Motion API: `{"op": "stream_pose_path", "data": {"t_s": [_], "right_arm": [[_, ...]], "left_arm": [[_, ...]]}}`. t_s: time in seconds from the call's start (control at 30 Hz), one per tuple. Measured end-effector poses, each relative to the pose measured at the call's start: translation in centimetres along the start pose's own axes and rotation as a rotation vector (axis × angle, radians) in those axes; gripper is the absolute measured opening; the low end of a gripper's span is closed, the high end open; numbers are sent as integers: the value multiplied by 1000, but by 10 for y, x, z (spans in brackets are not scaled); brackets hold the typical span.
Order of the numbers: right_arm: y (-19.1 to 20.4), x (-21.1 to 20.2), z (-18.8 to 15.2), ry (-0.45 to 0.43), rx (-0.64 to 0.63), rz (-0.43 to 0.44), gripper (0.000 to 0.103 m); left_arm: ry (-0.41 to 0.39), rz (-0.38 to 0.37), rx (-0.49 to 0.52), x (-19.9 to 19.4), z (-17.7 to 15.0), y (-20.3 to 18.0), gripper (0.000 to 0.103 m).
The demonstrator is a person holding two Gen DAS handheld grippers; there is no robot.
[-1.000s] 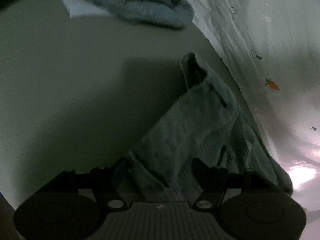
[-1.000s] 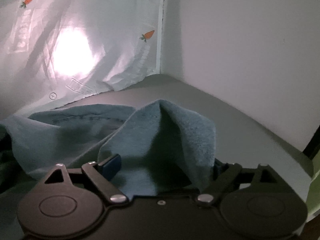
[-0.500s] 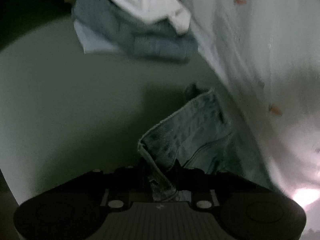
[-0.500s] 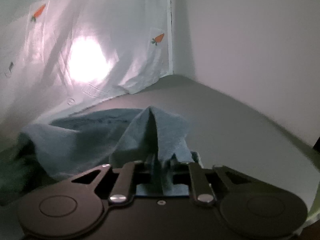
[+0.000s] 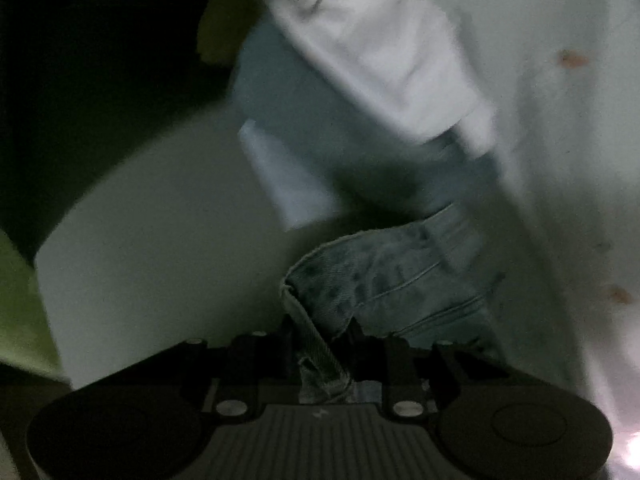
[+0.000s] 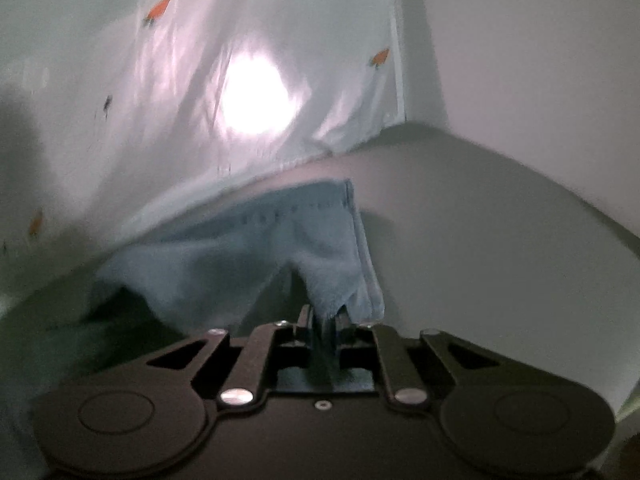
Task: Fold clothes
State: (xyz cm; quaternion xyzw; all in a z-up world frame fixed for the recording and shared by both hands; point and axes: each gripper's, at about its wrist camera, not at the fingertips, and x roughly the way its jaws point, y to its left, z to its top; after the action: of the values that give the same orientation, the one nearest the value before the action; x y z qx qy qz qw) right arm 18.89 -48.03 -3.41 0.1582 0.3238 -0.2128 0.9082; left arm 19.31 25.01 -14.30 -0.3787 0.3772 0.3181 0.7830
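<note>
A light blue denim garment lies crumpled on the grey table, close to the carrot-print sheet. My left gripper is shut on a hemmed edge of it, and a strip of denim runs back between the fingers. In the right wrist view the same garment hangs in a lifted fold with a stitched hem along its top. My right gripper has a tuft of that cloth pinched between its pads, and its jaws are opening slightly.
A pile of clothes sits just beyond the denim: a white garment on top of pale blue ones. The carrot-print sheet hangs behind the table and glows with a bright light spot. A plain wall stands on the right. Dark space lies past the table's left edge.
Both grippers went from open around the denim to shut on it and lifted it. The left one moved toward the clothes pile, which now looms larger. The right-hand fold is drawn up.
</note>
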Motion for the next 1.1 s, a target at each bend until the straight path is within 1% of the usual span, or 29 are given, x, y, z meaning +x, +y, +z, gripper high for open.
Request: {"op": "stream_pose_path", "data": {"t_s": [0.03,0.07,0.1,0.13,0.17,0.2,0.3,0.37,0.43,0.5,0.57,0.6,0.63,0.67,0.73,0.77,0.83,0.87,0.9,1.0,1.03,1.07,1.1], "right_arm": [[2,-1,-4,9,-3,-6,22],[2,-3,-7,13,-3,-7,24],[0,-5,-8,10,2,-5,29],[-3,-8,-9,4,9,-6,36],[-6,-10,-10,-3,15,-8,40],[-9,-10,-9,-8,18,-12,43],[-21,-8,-5,-13,13,-28,44],[-28,-6,-4,-10,0,-25,48],[-33,-4,-2,0,-26,-12,54],[-37,-1,0,30,-74,25,56],[-39,7,1,103,-140,78,60],[-41,11,-1,149,-176,102,60],[-44,14,-4,174,-200,111,58],[-49,16,-8,190,-217,120,56],[-63,18,-10,210,-203,155,24],[-71,17,-8,211,-188,164,19],[-86,13,8,166,-177,145,17],[-91,9,20,126,-190,121,17],[-94,6,34,82,-212,99,13],[-98,1,73,-39,-252,76,13],[-98,3,83,-70,-252,74,17],[-97,10,88,-91,-246,73,23],[-95,23,88,-103,-257,47,43]], "left_arm": [[10,30,15,3,-4,-2,33],[-13,43,36,-1,-8,-7,32],[-37,57,56,-5,-13,-13,33],[-63,49,69,-11,-16,-16,39],[-81,43,84,-16,-19,-21,45],[-94,38,103,-23,-21,-23,46],[-143,47,160,-32,-29,-36,52],[-175,57,194,-41,-41,-44,57],[-197,48,216,-51,-50,-50,57],[-232,40,236,-60,-63,-59,58],[-255,38,271,-67,-76,-70,61],[-255,34,293,-68,-84,-76,61],[-255,29,315,-68,-92,-82,61],[-239,20,320,-67,-102,-87,61],[-206,2,329,-64,-124,-96,61],[-190,-7,334,-62,-135,-101,61],[-151,-21,349,-59,-158,-109,61],[-133,-22,364,-56,-167,-112,61],[-115,-24,379,-54,-176,-116,61],[-59,-11,418,-44,-199,-123,61],[-39,-3,424,-40,-205,-124,61],[-16,3,415,-35,-210,-123,61],[-1,11,407,-30,-213,-121,61]]}}
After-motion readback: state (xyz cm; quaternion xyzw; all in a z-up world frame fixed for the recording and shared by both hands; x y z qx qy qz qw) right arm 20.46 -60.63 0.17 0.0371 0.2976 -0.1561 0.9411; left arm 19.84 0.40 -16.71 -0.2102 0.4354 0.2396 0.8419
